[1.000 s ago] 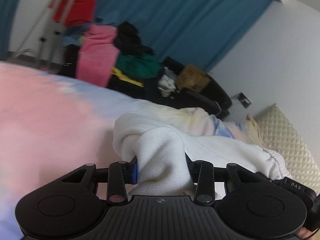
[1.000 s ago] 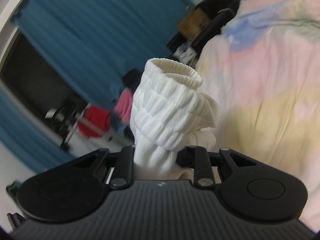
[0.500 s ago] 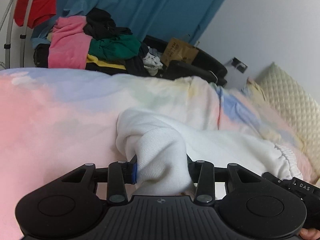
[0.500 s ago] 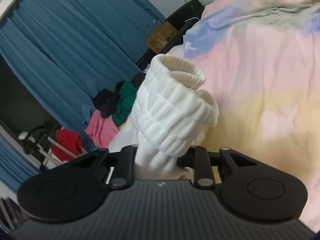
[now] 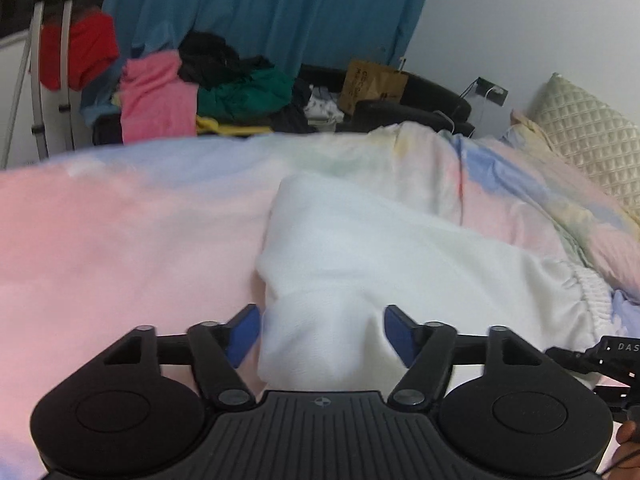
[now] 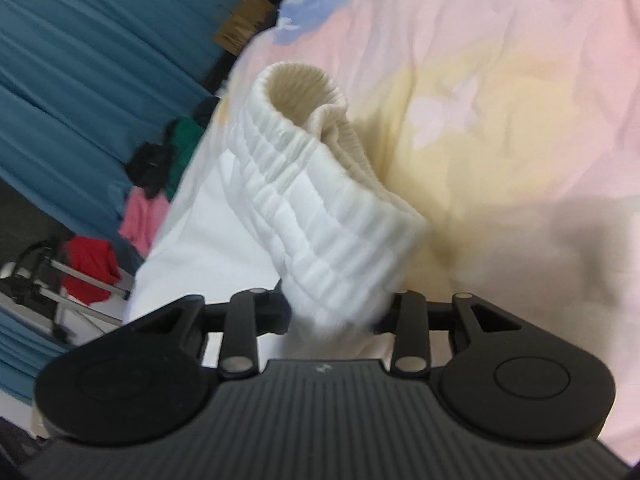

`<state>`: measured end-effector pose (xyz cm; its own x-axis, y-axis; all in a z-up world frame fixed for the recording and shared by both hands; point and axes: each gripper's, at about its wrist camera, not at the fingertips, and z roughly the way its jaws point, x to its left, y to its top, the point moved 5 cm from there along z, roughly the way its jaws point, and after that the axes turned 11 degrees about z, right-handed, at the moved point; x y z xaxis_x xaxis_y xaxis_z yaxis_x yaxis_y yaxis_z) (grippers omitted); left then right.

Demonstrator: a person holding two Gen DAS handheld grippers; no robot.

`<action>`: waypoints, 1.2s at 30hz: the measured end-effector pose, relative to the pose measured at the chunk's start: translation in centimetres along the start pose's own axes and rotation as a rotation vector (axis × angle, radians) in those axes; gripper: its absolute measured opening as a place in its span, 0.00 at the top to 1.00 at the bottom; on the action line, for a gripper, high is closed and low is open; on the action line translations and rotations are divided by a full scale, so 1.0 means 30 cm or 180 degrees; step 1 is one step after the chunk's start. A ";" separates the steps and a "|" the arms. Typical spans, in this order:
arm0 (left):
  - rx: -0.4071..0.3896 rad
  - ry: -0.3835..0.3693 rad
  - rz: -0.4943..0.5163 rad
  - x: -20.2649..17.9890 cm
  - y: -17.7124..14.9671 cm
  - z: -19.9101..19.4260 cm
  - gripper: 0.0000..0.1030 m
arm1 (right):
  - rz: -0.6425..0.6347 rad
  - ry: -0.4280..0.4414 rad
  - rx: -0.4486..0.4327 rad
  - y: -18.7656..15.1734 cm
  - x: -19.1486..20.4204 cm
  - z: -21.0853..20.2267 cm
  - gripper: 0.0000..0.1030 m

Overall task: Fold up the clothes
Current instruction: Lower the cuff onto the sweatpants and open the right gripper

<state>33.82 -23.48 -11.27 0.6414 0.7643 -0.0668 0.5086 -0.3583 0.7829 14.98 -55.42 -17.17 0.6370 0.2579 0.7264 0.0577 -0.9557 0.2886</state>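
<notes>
Right view shows ribbed cuff point(image 6: 320, 184) (left doesn't), tongs point(image 6: 332, 312) opening.

The left wrist view sits just behind the left tool point(image 5: 322, 330), low over the bed point(image 5: 120, 248), facing the blue curtain point(image 5: 264, 12) at 12 o'clock. The right wrist view, rolled sideways, looks past the right tool point(image 6: 334, 312), curtain point(image 6: 80, 60) at 10 o'clock. Both share the white garment point(image 5: 360, 248) point(image 6: 320, 216), close up, and the clothes pile point(image 5: 200, 84) point(image 6: 160, 164).
</notes>
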 end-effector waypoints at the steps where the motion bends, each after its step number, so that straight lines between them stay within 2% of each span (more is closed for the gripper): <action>1: -0.0035 0.0009 0.0027 -0.010 0.019 -0.036 0.24 | -0.0032 -0.0061 0.0013 -0.003 0.013 -0.027 0.62; 5: -0.0156 0.0014 0.0135 -0.060 0.096 -0.201 0.14 | -0.0255 -0.0331 -0.0058 -0.012 0.064 -0.154 0.62; 8: -0.0342 0.0042 0.0220 -0.107 0.141 -0.333 0.02 | -0.0491 -0.0249 -0.0269 -0.006 0.125 -0.280 0.62; 13: -0.0559 -0.0001 0.0322 -0.166 0.172 -0.551 0.00 | -0.1059 -0.0144 -0.0593 -0.025 0.247 -0.502 0.60; 14: -0.0605 0.0002 0.0366 -0.179 0.172 -0.593 0.00 | -0.1164 -0.0094 -0.0637 -0.032 0.270 -0.545 0.47; 15: -0.0651 0.0007 0.0412 -0.192 0.172 -0.636 0.00 | -0.1259 -0.0037 -0.0689 -0.042 0.288 -0.591 0.39; 16: -0.0697 0.0011 0.0457 -0.205 0.172 -0.679 0.00 | -0.1355 0.0011 -0.0759 -0.053 0.305 -0.636 0.22; 17: -0.0742 0.0022 0.0508 -0.216 0.168 -0.721 0.00 | -0.1456 0.0058 -0.0840 -0.065 0.323 -0.680 0.12; 21: -0.0876 0.0050 0.0538 -0.237 0.135 -0.868 0.00 | -0.1879 0.0214 -0.0995 -0.143 0.372 -0.813 0.14; 26: -0.0957 0.0075 0.0560 -0.243 0.055 -1.007 0.00 | -0.2166 0.0365 -0.1147 -0.276 0.380 -0.911 0.14; 31: -0.1039 0.0352 0.0828 -0.259 -0.067 -1.095 0.00 | -0.2229 0.0448 -0.1220 -0.386 0.349 -0.942 0.14; 36: -0.1010 0.0279 0.0672 -0.239 -0.167 -1.109 0.00 | -0.2317 0.0385 -0.1270 -0.478 0.310 -0.921 0.14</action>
<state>7.57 -9.32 5.84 0.6545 0.7393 0.1585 0.1589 -0.3395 0.9271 -1.17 -35.39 2.69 0.4577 0.8262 0.3285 0.1320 -0.4286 0.8938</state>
